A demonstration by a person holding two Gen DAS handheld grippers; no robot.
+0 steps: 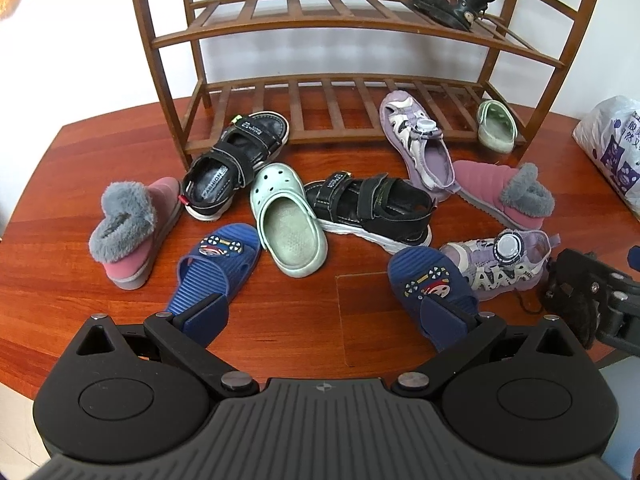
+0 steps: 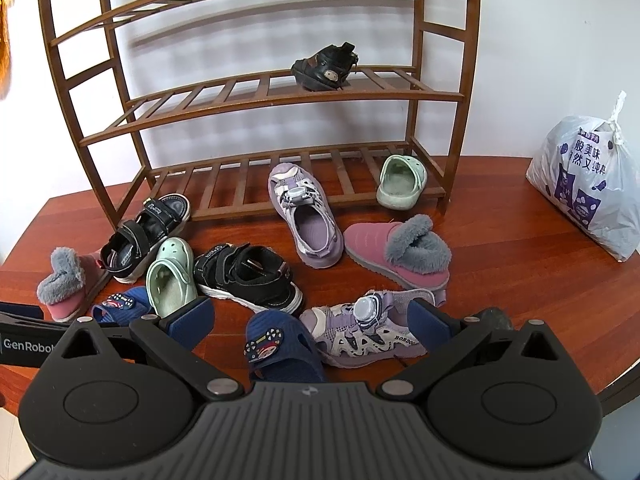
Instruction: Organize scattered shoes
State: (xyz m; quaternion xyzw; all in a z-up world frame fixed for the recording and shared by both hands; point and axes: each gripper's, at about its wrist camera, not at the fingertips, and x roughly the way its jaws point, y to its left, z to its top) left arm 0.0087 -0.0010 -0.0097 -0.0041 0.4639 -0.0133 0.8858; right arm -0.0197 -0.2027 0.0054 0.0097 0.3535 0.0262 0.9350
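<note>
**Shoes strewn before the rack, both grippers empty and spread wide**

The shoes lie scattered on the wooden surface [image 2: 500,248] in front of the shoe rack [image 2: 256,96]; only one black shoe [image 2: 324,72] sits on the middle shelf, and a green clog [image 2: 400,182] rests at the right end of the bottom shelf. The left gripper [image 1: 320,308] hovers over the near edge with its jaws as far apart as they go, holding nothing; a blue slipper [image 1: 218,268] lies just beyond its left finger and its mate [image 1: 430,284] beyond the right one. The right gripper [image 2: 310,314] is likewise wide apart and empty, above the purple sneaker [image 2: 360,332].

Handling, as a guess: the slippers and the second green clog [image 1: 286,216] look light and rubbery, best pinched across the strap or the side wall. The pink fleece boots [image 1: 128,232] are soft (the cuff would likely squash), so a grip lower, near the firmer heel, seems wiser. The black sandals [image 1: 376,208] and sneakers have stiffer soles; grasping across the heel collar should hold.
</note>
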